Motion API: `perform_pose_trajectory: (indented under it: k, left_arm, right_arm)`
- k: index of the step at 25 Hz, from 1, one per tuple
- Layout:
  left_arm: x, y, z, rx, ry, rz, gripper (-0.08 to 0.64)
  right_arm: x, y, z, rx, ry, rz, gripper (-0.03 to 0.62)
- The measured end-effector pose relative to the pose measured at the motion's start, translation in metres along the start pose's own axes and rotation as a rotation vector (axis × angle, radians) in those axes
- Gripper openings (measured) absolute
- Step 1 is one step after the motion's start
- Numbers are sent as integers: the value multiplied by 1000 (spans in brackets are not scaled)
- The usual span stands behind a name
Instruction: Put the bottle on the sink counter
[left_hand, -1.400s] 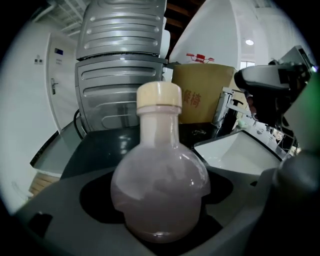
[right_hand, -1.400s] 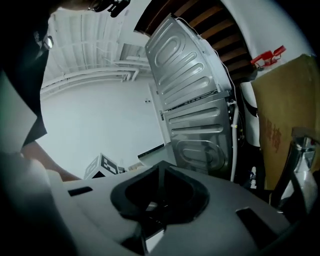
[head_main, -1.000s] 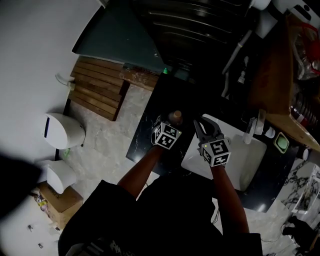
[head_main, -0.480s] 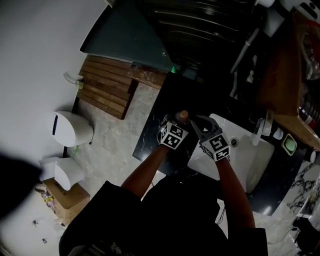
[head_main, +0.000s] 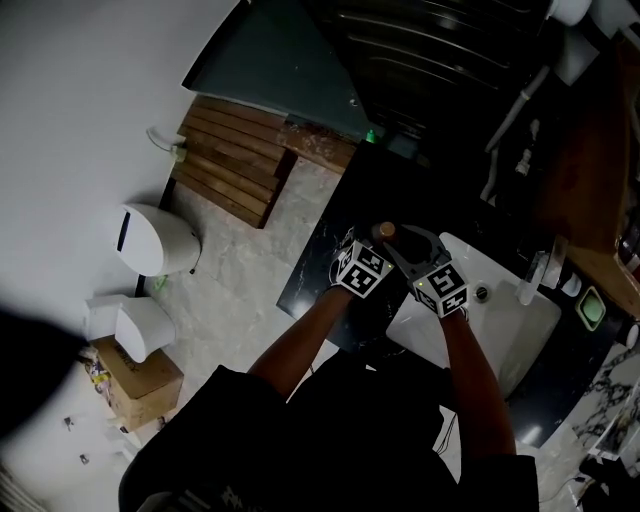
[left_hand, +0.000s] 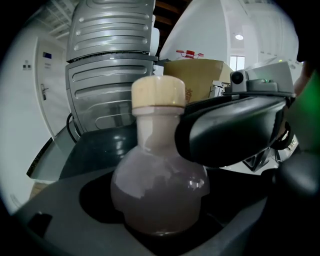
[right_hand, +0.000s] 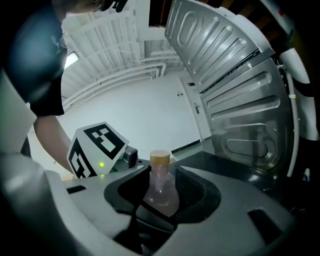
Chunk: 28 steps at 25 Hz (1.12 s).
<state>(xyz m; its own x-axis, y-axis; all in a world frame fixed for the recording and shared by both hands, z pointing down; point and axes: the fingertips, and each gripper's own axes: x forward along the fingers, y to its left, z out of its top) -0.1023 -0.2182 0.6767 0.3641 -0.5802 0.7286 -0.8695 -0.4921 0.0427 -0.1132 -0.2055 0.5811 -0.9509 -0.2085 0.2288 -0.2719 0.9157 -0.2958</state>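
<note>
One small bottle (left_hand: 159, 185) sits between two sets of jaws.
The left gripper (head_main: 376, 246) pinches the round, tan-capped bottle between its jaws; the right gripper (head_main: 408, 243), just beside it, has its jaws spread around the same bottle, a white sink (head_main: 500, 330) on its right.

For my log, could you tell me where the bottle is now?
Head view centre: the bottle is held by the left gripper, over the dark counter, left of the white sink.
</note>
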Motion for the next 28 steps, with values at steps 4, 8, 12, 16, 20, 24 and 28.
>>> perform_pose_trajectory:
  k: [4,8,12,16,20,24,28]
  left_arm:
    - [0,1,0,-5,6,-5,402]
    - [0,1,0,-3,7,-6,402]
    - [0,0,0,-4,4,-5,402]
    - [0,1,0,-1,3,-5,402]
    - [-2,1,0,9,-3,-1,402]
    - [-1,0,0,12,-8,1,402]
    - [-2,-1,0,30,-20,-3,402]
  right_arm:
    - [3,0,3,-14,-7,11,150]
    - [7,2,5,-29,-2,32,150]
    - [11,4,5,-34,7,54,150]
    - [10,7,2,-32,21,57,150]
    - [9,9,-1,-56,36,47,150]
    - [9,9,-2,-45,37,50,150]
    - [8,12,-8,-72,68,55,155]
